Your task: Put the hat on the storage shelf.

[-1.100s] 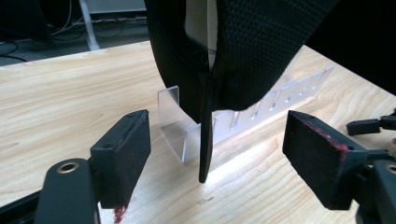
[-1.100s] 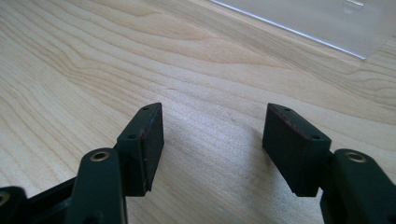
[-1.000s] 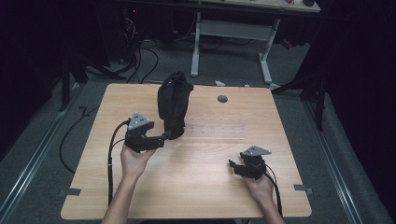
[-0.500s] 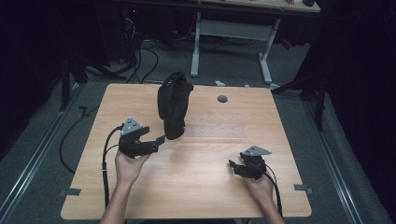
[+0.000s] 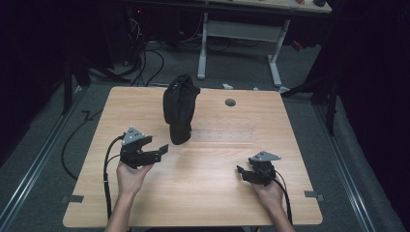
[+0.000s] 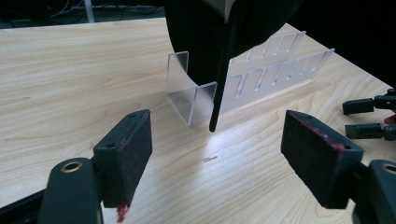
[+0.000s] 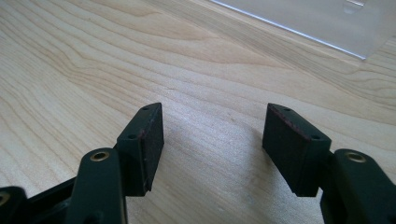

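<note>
Table (image 5: 203, 193): light wood is seen, with a round grey grommet (image 5: 230, 102) set near its far edge.
Background desk (image 5: 239, 29): white legs are seen beyond the table.
Floor cables (image 5: 145, 58): black loops are seen far left.

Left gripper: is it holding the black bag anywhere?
No. The left gripper is open and empty, short of the black bag; the right gripper holds nothing either.

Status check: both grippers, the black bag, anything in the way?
Left hand-held gripper open, empty, near black bag. Right hand-held gripper open, empty. Bag upright in clear rack. Nothing between.
</note>
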Demonstrator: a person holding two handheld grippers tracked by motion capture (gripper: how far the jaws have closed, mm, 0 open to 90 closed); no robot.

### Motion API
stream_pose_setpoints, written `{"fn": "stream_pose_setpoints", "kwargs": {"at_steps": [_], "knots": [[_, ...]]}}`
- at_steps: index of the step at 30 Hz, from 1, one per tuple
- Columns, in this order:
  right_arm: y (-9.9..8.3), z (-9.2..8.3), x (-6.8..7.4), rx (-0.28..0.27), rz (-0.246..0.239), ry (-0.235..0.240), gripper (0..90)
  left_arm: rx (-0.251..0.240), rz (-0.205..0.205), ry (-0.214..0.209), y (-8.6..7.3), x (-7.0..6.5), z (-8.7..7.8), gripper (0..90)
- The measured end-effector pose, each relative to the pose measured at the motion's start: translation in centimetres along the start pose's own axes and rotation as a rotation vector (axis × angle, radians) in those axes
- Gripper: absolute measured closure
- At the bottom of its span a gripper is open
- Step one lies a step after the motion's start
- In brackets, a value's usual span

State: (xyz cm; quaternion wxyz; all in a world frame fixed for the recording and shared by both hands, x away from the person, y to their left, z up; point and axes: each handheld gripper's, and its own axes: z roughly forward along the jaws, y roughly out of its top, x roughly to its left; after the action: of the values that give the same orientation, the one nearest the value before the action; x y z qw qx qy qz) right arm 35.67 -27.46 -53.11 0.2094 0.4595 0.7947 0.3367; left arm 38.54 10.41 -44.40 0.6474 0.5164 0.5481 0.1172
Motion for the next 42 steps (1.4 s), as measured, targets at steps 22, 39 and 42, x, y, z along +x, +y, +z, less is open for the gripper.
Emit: {"fn": "stream_pose_setpoints", "kwargs": {"at_steps": [22, 39, 42], "knots": [[0.0, 0.0, 0.0, -0.001, -0.002, 0.000, 38.7, 0.040, -0.041, 0.055, -2.8, 3.1, -1.3, 25.4], [0.0, 0.0, 0.0, 0.000, 0.000, 0.000, 38.7, 0.043, -0.021, 0.130, -5.8, 4.9, -0.8, 28.3], [0.0, 0.0, 0.0, 0.000, 0.000, 0.000, 38.7, 0.030, 0.013, 0.159, -6.6, 5.1, -0.6, 29.1]]}}
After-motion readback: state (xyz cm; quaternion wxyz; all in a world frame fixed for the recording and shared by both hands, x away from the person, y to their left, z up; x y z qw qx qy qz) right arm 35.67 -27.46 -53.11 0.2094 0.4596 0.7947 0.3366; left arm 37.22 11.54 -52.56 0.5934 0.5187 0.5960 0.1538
